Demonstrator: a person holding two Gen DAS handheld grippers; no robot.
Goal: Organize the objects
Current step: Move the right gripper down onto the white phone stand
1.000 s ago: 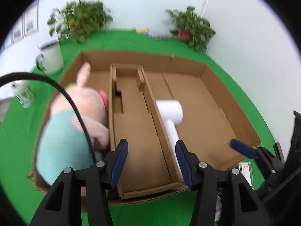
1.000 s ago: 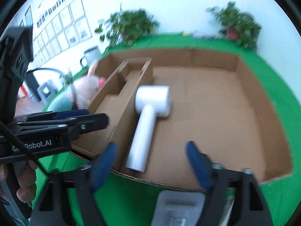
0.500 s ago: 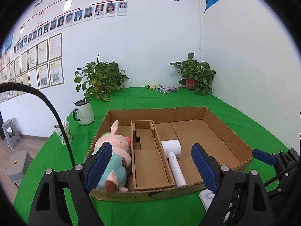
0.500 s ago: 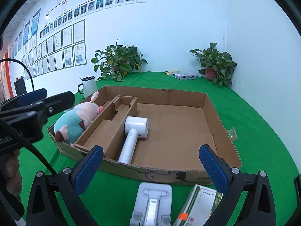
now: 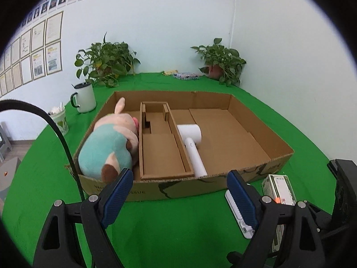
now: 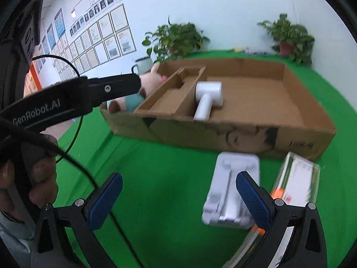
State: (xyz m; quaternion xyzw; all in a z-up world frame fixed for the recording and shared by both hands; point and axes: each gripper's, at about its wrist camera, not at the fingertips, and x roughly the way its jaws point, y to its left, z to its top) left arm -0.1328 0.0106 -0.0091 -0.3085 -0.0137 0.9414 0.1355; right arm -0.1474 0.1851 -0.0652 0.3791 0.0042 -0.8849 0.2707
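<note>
Both grippers hover open before the cardboard box (image 5: 256, 122).
Left gripper (image 5: 178, 195) and right gripper (image 6: 178, 197) hold nothing; plush pig (image 5: 109, 143) and white dryer (image 5: 191, 140) lie inside.

2 potted plants (image 5: 106, 62), white mug (image 5: 84, 97)

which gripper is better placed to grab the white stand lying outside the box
Right. The right gripper is open, low over the cloth, with the white stand beside its finger. The left gripper faces the cardboard box.
</note>
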